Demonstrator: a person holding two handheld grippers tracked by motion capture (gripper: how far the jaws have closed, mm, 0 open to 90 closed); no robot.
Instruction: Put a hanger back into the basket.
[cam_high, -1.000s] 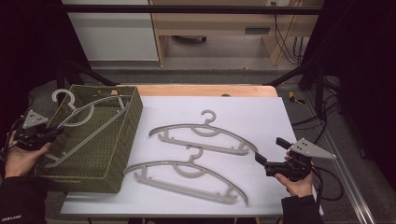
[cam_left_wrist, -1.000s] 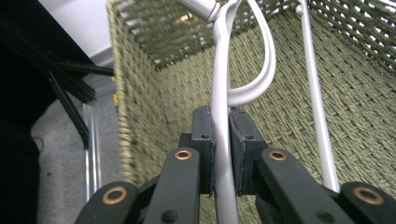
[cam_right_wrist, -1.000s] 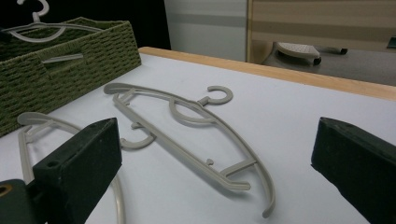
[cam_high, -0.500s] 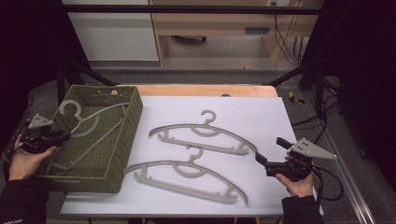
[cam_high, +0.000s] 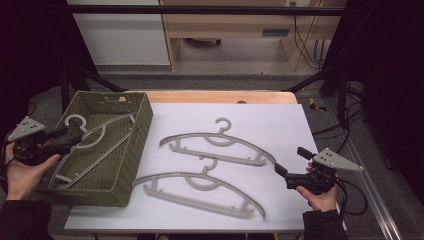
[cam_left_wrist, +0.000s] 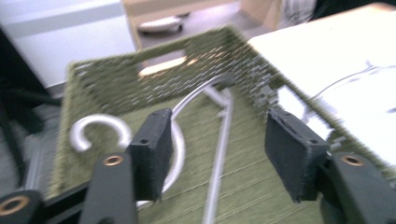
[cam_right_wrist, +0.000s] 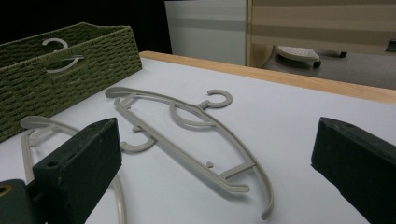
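My left gripper (cam_high: 67, 136), jaws just opening and released, hovers above the hanger (cam_high: 95, 142) lying in the green basket (cam_high: 132, 150); my right gripper (cam_high: 280, 171) stands open on the worktop (cam_high: 280, 125).

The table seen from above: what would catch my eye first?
Two pale clothes hangers lie flat on the white tabletop, one behind the other. At the left stands a green woven basket with a third hanger inside. A hand at each side holds a black gripper, left and right.
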